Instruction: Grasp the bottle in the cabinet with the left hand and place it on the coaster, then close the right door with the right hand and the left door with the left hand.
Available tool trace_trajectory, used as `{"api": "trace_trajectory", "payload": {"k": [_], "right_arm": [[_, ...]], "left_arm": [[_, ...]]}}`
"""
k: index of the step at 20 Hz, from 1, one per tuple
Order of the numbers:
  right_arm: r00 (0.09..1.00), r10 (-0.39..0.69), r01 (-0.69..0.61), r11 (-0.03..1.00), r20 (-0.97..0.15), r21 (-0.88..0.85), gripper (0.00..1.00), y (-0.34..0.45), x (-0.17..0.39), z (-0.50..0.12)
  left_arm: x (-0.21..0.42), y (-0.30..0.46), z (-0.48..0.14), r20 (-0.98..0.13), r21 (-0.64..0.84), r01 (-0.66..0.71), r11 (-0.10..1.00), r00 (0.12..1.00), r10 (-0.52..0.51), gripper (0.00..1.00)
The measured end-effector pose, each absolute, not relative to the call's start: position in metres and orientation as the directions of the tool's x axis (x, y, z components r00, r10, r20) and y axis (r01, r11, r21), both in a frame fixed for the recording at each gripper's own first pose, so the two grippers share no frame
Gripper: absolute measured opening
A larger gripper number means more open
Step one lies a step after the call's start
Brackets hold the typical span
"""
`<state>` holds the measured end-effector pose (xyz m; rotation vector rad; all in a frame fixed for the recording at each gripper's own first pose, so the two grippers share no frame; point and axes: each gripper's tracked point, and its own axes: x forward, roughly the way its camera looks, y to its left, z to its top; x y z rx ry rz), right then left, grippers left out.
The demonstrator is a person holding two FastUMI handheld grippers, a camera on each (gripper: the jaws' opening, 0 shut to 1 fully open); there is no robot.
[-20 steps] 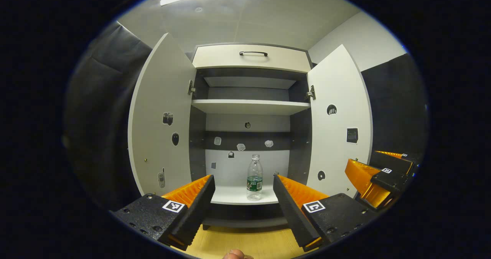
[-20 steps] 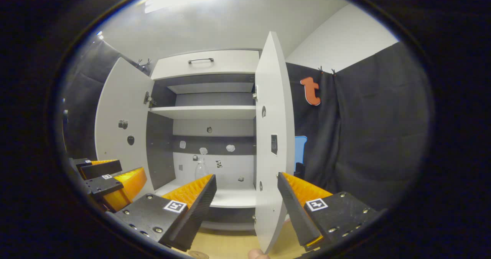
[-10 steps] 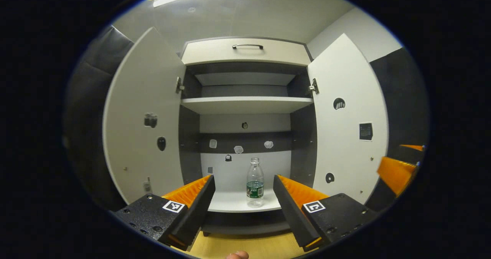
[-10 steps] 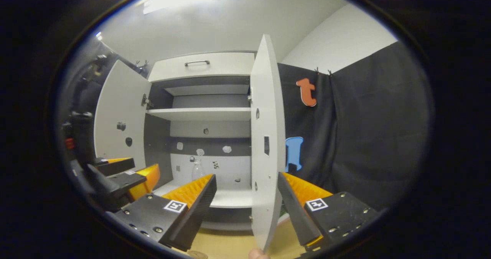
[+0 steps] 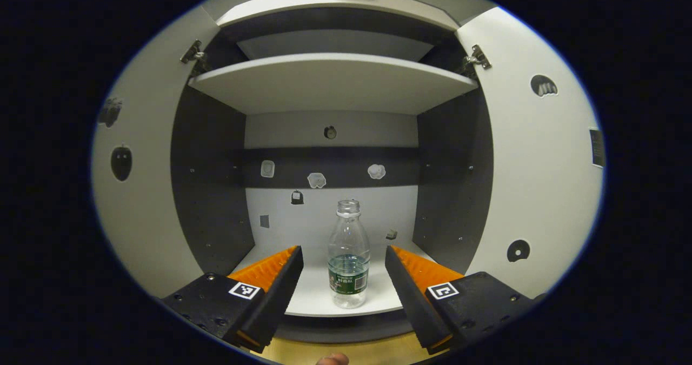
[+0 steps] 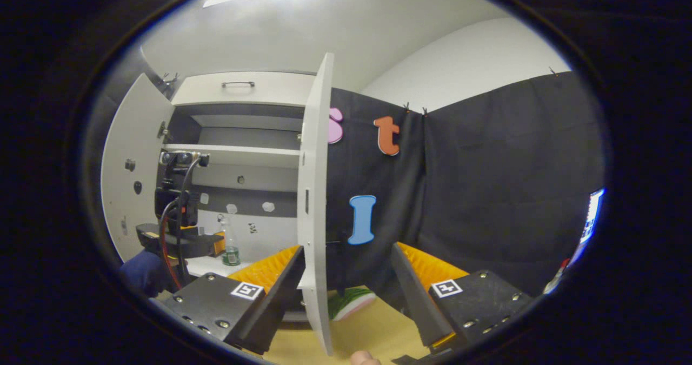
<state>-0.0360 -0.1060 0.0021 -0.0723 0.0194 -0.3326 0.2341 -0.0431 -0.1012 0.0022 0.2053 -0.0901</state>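
Note:
A clear plastic bottle with a green label stands upright near the front of the cabinet's white bottom shelf. My left gripper is open, its fingers on either side of the bottle, a little in front of it and not touching. In the right gripper view the same bottle shows small, with the left gripper just in front of it. My right gripper is open; the edge of the right door stands between its fingers. Both doors are open.
The left door and the right door flank the cabinet opening. A white upper shelf spans the cabinet above the bottle. Wooden tabletop lies below the right door. A green and pink object lies behind that door.
My left gripper has moved forward into the cabinet opening, so the bottle is now larger and between the fingers. My right gripper has swung to the right, past the right door's edge.

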Motion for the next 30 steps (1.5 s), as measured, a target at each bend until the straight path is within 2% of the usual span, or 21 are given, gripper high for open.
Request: {"api": "trace_trajectory", "payload": {"k": [4, 9, 12, 15, 19, 25, 30], "right_arm": [[0.914, -0.406, 0.404, 0.91, -0.01, -0.093, 0.98, -0.126, -0.038, -0.004], [0.893, -0.45, 0.447, 0.888, -0.008, -0.106, 0.97, -0.132, -0.035, -0.008], [0.895, -0.446, 0.443, 0.891, -0.007, -0.102, 0.96, -0.129, -0.035, -0.008], [0.903, -0.429, 0.427, 0.898, -0.001, -0.105, 0.97, -0.123, -0.024, -0.01], [0.916, -0.402, 0.4, 0.911, 0.004, -0.095, 0.97, -0.118, -0.017, -0.011], [0.935, -0.352, 0.354, 0.932, 0.033, -0.076, 0.96, -0.113, -0.018, -0.001], [0.953, -0.299, 0.302, 0.95, 0.044, -0.08, 0.97, -0.109, -0.018, 0.001]], "left_arm": [[0.274, -0.042, -0.125, -0.267, -0.003, 0.069, 0.998, 0.961, -0.067, 0.97], [0.298, -0.045, -0.154, -0.383, -0.011, 0.079, 0.997, 0.921, -0.077, 0.95], [0.305, -0.045, -0.156, -0.407, -0.013, 0.084, 0.996, 0.91, -0.082, 0.82], [0.305, -0.045, -0.157, -0.416, -0.029, 0.089, 0.996, 0.905, -0.093, 0.8], [0.285, -0.045, -0.145, -0.4, -0.036, 0.131, 0.991, 0.906, -0.135, 0.8], [0.215, -0.042, -0.119, -0.361, -0.077, 0.223, 0.972, 0.902, -0.236, 0.8], [0.152, -0.023, -0.141, -0.38, -0.115, 0.244, 0.963, 0.885, -0.27, 0.8]]}}
